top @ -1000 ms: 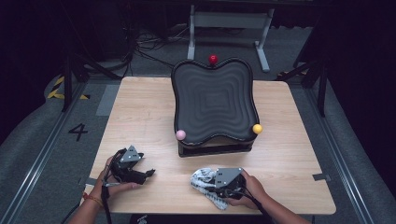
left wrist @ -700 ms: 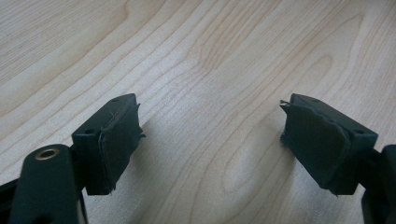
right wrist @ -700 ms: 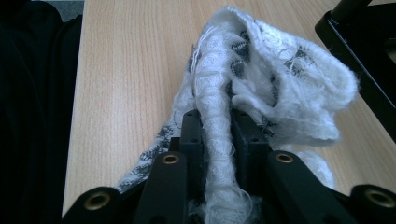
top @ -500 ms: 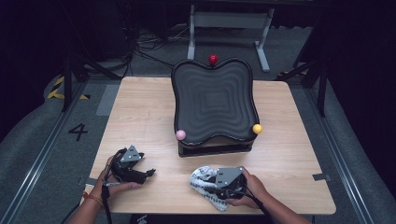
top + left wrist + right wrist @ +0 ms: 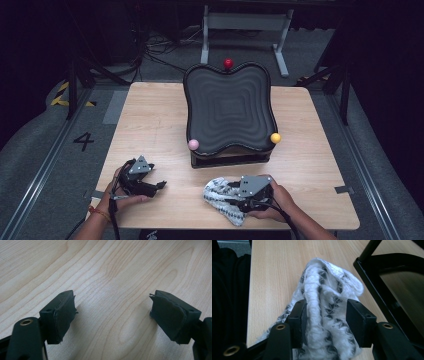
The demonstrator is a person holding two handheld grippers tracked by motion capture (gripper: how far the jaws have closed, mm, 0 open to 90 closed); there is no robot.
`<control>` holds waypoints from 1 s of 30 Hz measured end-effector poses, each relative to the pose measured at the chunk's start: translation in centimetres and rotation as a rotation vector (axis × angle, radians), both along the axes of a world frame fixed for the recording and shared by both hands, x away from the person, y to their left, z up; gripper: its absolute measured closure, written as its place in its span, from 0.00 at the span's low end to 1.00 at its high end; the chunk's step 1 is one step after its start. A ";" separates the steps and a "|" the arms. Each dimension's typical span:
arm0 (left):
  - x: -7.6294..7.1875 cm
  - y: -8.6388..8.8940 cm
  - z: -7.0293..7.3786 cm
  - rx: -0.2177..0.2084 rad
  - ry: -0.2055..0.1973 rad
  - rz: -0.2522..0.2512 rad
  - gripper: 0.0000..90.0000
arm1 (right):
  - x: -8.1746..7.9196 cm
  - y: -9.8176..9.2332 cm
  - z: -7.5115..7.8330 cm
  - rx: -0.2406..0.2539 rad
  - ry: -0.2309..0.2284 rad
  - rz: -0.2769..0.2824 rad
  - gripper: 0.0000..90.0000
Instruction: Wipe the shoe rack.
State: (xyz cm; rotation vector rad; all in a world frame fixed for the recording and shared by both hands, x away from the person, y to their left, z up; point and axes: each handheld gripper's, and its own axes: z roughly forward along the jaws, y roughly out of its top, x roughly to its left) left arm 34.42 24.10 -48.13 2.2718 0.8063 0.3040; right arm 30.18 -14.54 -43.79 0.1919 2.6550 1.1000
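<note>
At lower centre, the right gripper, jaws just opening, loosely straddles a crumpled white-and-black knitted cloth, perhaps touching one pad; bare wooden table lies beyond. The left gripper gapes empty.

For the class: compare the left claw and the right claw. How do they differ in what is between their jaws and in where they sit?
The left claw has bare table between its jaws; the right claw has the black-and-white cloth between jaws that have just been opening. The left claw is at the table's near left, the right claw near the black tray. Both are hand-held.
</note>
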 end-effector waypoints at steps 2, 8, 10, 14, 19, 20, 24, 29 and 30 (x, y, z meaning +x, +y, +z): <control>0.0 0.0 0.0 0.000 0.000 0.000 0.22 | 0.0 -0.4 0.3 0.001 -0.012 -0.010 0.56; 0.0 0.0 0.0 0.000 0.000 0.000 0.22 | -0.1 -1.3 0.7 -0.011 -0.020 -0.036 0.51; 0.0 0.0 0.0 0.000 0.000 0.000 0.22 | -0.1 -1.7 0.7 -0.017 -0.019 -0.042 0.50; 0.0 0.0 0.0 0.000 0.000 0.000 0.22 | -0.1 -2.4 0.8 -0.029 -0.028 -0.058 0.49; 0.0 0.0 0.0 0.000 0.000 0.000 0.22 | 0.0 -3.5 1.1 -0.011 -0.021 -0.079 0.48; 0.0 0.0 0.0 0.001 -0.004 -0.001 0.22 | 0.0 -3.7 1.2 -0.008 -0.024 -0.082 0.48; 0.0 0.0 0.0 -0.001 0.000 0.002 0.22 | 0.1 -4.4 1.5 -0.002 -0.039 -0.100 0.47; 0.0 0.0 0.0 0.000 -0.001 0.003 0.22 | 0.2 -5.5 1.6 -0.002 -0.046 -0.131 0.47; 0.0 0.0 0.0 0.000 -0.001 0.003 0.22 | 0.2 -5.8 1.6 -0.002 -0.049 -0.136 0.47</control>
